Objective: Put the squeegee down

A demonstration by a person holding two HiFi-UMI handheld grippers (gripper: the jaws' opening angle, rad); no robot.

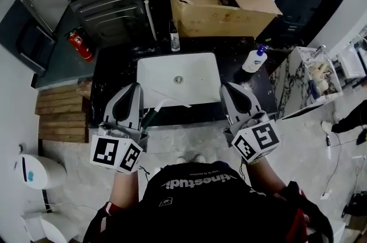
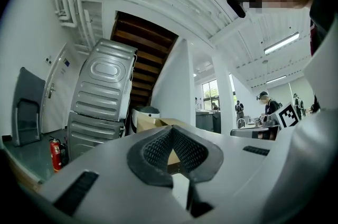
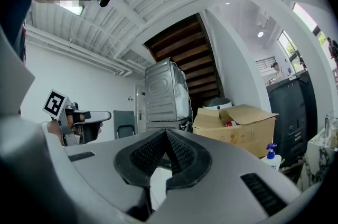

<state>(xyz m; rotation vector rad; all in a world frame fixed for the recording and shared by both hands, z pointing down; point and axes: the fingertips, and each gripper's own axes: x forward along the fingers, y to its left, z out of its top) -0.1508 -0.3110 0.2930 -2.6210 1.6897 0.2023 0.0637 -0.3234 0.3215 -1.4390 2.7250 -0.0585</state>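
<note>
Though the grey left claw point(image 1: 135, 87) and right claw point(image 1: 227, 87) hang closed and empty, the dark-handled squeegee point(image 1: 150, 118) at the white sink's point(image 1: 195, 73) near rim looks light and stiff; its handle offers the grip.

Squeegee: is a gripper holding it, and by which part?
No. The left gripper and right gripper are both shut on nothing. The squeegee lies at the front of the sink, beside the left gripper.

On the bench point(image 1: 114, 80) a sink point(image 1: 198, 82) sits in the middle, with a squeegee point(image 1: 151, 116) at its front left rim, a bottle point(image 1: 174, 38) just behind it, a pump bottle point(image 1: 254, 60) to its right and a box point(image 1: 195, 14) farther behind, while an extinguisher point(image 1: 80, 44) stands on the floor point(image 1: 57, 67) left of the bench.
</note>
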